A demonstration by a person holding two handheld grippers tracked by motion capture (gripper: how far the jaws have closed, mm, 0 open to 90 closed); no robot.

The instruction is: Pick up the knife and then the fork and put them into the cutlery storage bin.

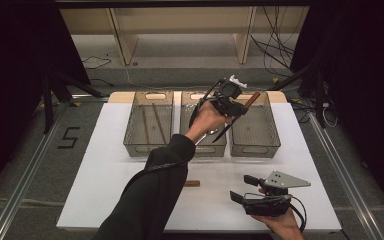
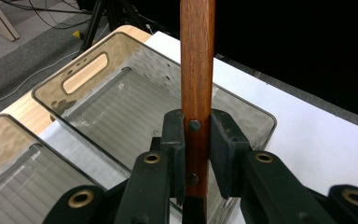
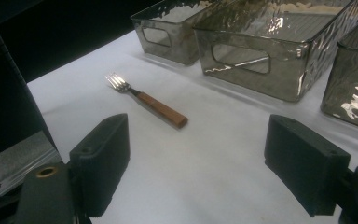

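The left gripper (image 1: 235, 107) clamps a wooden-handled knife (image 2: 196, 70) over the far right clear plastic bin (image 1: 255, 135). Near right, the right gripper (image 3: 198, 163) rests wide and empty, a wooden-handled fork (image 3: 158, 106) just beyond it.

Lab, black curtains (image 1: 10, 60), tripod (image 1: 55, 85), cables (image 1: 275, 40)

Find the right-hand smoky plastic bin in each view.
High view: the right bin is the rightmost of the three.
Left gripper view: centre, behind the upright knife.
Right gripper view: cut off at the right edge.
Shared landmark: the middle bin beside it.
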